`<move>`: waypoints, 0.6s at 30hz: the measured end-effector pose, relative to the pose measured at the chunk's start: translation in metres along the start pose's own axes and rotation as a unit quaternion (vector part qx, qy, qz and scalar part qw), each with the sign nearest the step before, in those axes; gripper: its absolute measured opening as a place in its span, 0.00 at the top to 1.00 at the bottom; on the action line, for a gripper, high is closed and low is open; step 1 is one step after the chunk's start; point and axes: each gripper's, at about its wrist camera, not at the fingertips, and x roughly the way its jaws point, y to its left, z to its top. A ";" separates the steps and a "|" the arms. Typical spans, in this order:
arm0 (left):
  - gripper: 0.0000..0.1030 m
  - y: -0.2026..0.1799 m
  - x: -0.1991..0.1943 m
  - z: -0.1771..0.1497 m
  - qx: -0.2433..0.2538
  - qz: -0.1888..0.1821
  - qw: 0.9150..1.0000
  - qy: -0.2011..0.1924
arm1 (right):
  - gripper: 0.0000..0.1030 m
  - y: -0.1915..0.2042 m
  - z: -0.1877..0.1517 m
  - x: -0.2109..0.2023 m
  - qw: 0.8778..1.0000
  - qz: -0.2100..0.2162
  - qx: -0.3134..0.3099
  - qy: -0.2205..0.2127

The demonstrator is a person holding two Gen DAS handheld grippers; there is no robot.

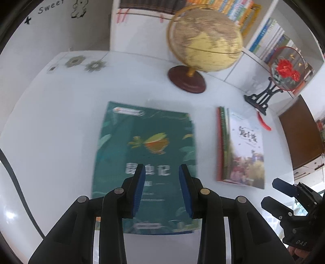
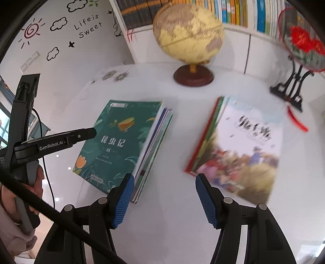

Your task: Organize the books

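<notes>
Table (image 2: pixel 172 223): carries every item below.
Left stack of books (image 2: pixel 124 142): lies flat at 10 o'clock from the table's middle.
Right stack of books (image 2: pixel 239 148): lies flat at 2 o'clock, well apart from the left stack.
Globe (image 2: pixel 187 33): stands at 12 o'clock, behind both stacks.
Fan on a stand (image 2: pixel 298 61): stands at 2 o'clock, behind the right stack.
Bookshelf (image 2: pixel 233 14): against the wall behind the table, at 12 to 1 o'clock.

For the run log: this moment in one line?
left gripper: open, empty | right gripper: open, empty | green stack, white-cover stack: flat, apart
</notes>
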 end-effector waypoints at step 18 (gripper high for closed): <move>0.70 -0.098 0.016 0.010 0.046 -0.059 0.997 0.011 | 0.40 -0.065 -0.004 -0.043 0.999 -0.024 0.021 -0.024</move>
